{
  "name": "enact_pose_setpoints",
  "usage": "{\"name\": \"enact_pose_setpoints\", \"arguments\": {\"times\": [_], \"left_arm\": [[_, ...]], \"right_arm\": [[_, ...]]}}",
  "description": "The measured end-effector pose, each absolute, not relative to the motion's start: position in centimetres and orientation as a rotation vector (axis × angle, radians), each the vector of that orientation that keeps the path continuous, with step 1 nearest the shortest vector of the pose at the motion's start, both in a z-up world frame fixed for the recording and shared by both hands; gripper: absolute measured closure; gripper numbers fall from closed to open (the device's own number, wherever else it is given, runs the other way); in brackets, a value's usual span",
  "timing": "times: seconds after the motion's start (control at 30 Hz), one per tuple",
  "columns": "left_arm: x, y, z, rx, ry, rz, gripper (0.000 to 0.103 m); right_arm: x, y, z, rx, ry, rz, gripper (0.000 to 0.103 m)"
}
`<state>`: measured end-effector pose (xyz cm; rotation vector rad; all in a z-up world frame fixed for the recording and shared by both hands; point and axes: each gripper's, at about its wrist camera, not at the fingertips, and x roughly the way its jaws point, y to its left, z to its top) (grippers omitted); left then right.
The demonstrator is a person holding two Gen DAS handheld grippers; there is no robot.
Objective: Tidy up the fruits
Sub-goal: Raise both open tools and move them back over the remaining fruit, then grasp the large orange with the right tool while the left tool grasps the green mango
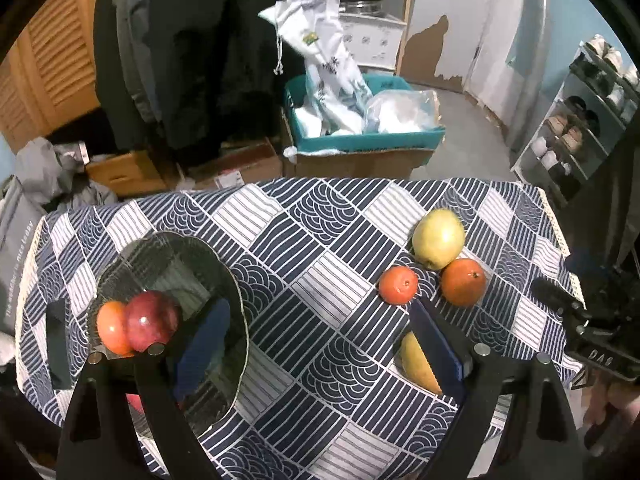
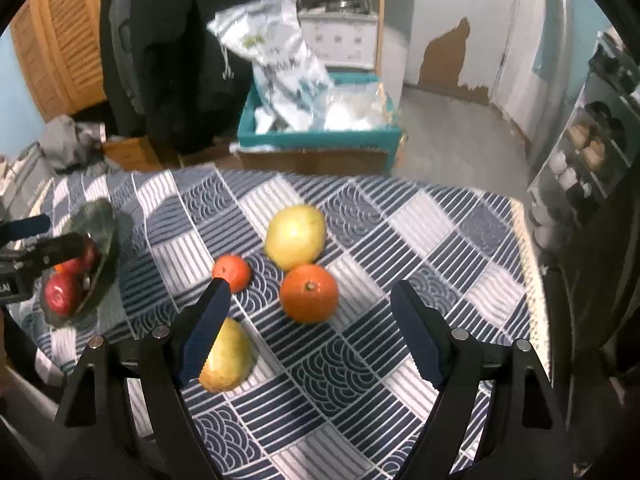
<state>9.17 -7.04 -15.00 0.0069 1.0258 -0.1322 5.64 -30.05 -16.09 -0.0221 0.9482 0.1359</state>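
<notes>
A glass bowl (image 1: pixel 224 276) at the table's left holds a red apple (image 1: pixel 152 320) and an orange fruit (image 1: pixel 112 332). My left gripper (image 1: pixel 320 340) hangs open above the cloth, its left finger over the bowl. Its right finger partly hides a yellow pear (image 1: pixel 416 364). Farther right lie a green apple (image 1: pixel 438 238), a tangerine (image 1: pixel 398 285) and an orange (image 1: pixel 463 282). My right gripper (image 2: pixel 311 292) is open above the orange (image 2: pixel 308 308), which shows between its tips, untouched. The pear (image 2: pixel 228 356), tangerine (image 2: pixel 232 272), green apple (image 2: pixel 295 236) and bowl (image 2: pixel 104 240) also appear there.
The table's blue patterned cloth (image 1: pixel 320 264) ends at a far edge. Beyond it a teal box (image 1: pixel 360 140) of white bags rests on cardboard. A shoe rack (image 1: pixel 580 120) stands at the right. Dark clothes (image 1: pixel 180 60) hang at the back left.
</notes>
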Motion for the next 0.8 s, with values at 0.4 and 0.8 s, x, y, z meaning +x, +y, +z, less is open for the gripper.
{"name": "enact_pose_setpoints", "arguments": {"times": [0.4, 0.8], "left_arm": [[12.2, -8.4, -20.4, 0.036, 1.111, -0.126, 0.010], [13.9, -8.9, -24.1, 0.041, 1.195, -0.123, 0.010]], "right_arm": [[10.8, -29.6, -23.8, 0.034, 1.133, 0.146, 0.020], [13.1, -28.9, -27.7, -0.008, 1.212, 0.140, 0.020]]}}
